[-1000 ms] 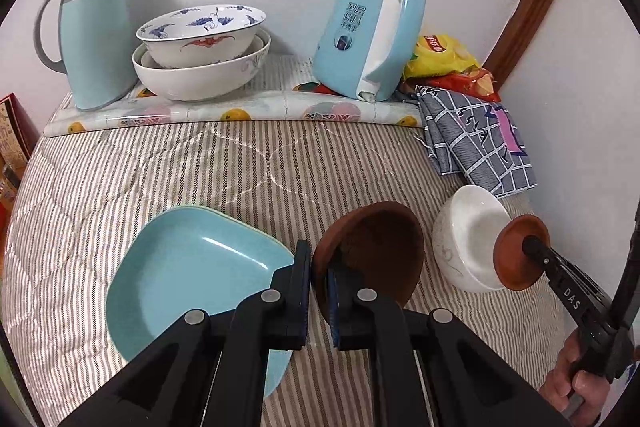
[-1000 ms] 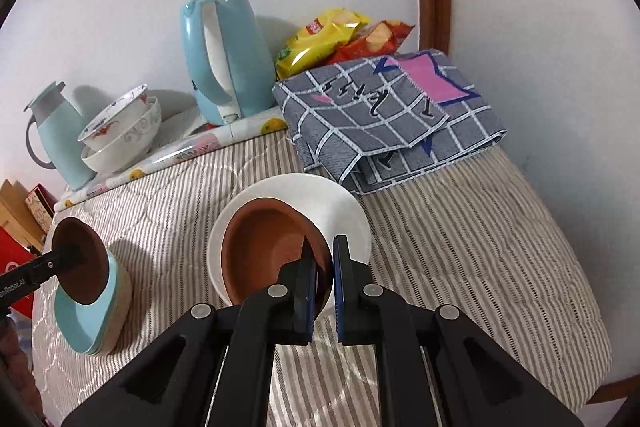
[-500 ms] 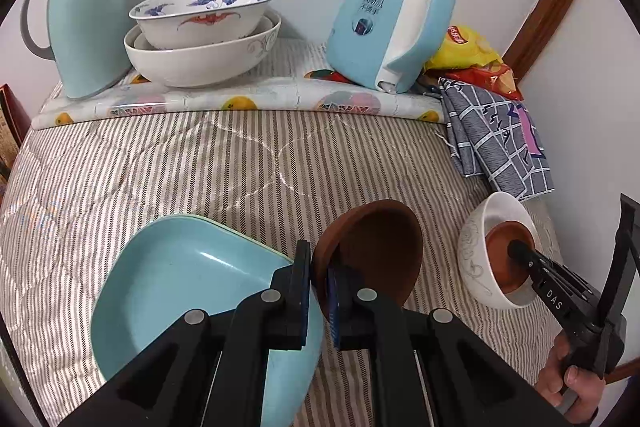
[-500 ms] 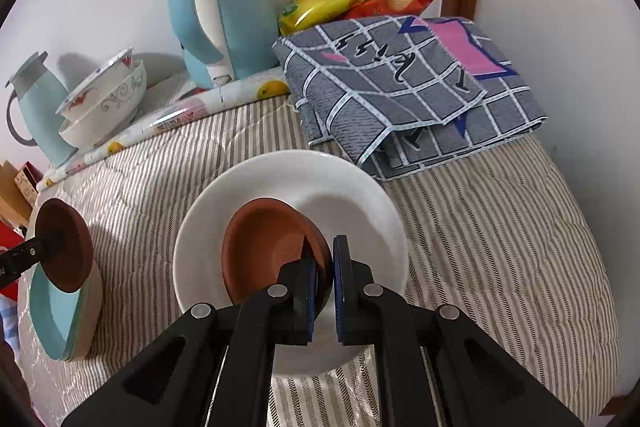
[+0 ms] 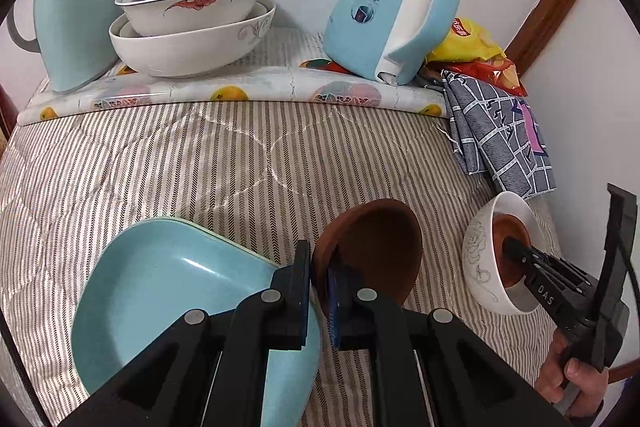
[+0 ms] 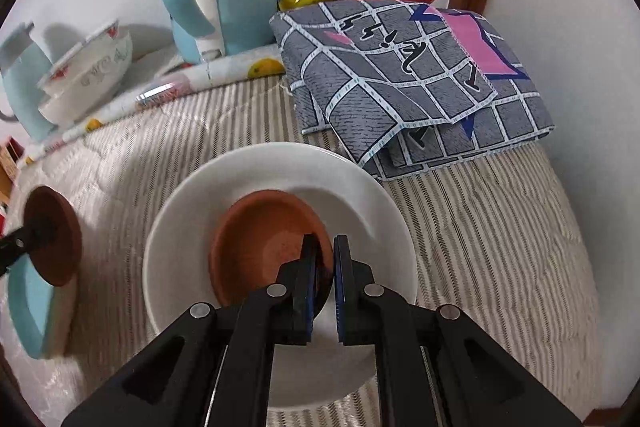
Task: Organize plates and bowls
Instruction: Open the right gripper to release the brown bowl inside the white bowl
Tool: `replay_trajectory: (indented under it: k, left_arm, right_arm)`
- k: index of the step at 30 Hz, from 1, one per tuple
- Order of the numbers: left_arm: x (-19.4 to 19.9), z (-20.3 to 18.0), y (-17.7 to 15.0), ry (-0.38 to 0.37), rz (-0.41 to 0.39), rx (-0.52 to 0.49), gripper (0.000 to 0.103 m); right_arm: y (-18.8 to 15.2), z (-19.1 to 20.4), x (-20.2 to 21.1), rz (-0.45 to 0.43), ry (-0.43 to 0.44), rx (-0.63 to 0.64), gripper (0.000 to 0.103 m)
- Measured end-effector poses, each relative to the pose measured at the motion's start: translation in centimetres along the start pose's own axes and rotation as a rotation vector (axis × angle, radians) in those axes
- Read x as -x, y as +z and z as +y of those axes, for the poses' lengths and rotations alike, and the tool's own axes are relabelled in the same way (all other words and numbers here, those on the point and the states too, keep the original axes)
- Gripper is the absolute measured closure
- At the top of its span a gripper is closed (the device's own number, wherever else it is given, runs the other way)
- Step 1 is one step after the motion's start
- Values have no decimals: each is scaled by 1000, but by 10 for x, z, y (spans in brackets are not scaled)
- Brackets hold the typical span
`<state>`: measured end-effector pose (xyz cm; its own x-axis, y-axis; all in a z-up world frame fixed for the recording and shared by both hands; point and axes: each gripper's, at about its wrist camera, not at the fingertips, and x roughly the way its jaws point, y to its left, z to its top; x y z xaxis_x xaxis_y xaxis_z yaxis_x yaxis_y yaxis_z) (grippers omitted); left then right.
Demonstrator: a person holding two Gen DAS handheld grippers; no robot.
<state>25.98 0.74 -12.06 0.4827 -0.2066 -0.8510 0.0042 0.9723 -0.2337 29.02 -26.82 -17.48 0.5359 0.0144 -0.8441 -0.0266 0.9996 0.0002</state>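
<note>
Left wrist view: a striped quilted bed (image 5: 200, 155) is seen, largest of all, bearing everything. At its far edge a fruit-patterned mat (image 5: 240, 93) lies under a pale blue jug (image 5: 68, 11), two nested white bowls (image 5: 192, 27) and a tilted blue kettle (image 5: 384, 7); a checked cloth (image 5: 500, 135) and snack bags (image 5: 476, 55) are seen at the right.

Nearer, a turquoise square plate (image 5: 160, 291) rests on the bed. Just above its right edge, a brown clay saucer (image 5: 380, 247) is held tilted by the left claw (image 5: 318, 295), whose fingers are pressed onto the saucer's rim. It seems to be carried toward a stacking place, perhaps the plate.

At the right, a white bowl (image 5: 480, 259) is seen tipped toward the camera, with the right claw reaching into it.

In the right wrist view, the white bowl (image 6: 280, 187) is seen from above with a second, smaller clay saucer (image 6: 260, 239) lying inside it. This saucer's near rim is pinched between the fingers of the right claw (image 6: 325, 283), which are nearly closed. The saucer is judged to be at the point of being nested in the bowl, so like dishes are gathered and space is freed. Release seems to remain.
</note>
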Motion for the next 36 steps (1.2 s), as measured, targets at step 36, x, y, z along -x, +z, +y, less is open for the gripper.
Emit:
replay_trajectory:
  k: [36]
  left_arm:
    - [25,-36,-9,-8,-21,-33,95]
  right_arm:
    - [-15,-8,57,-127,-26,5,66]
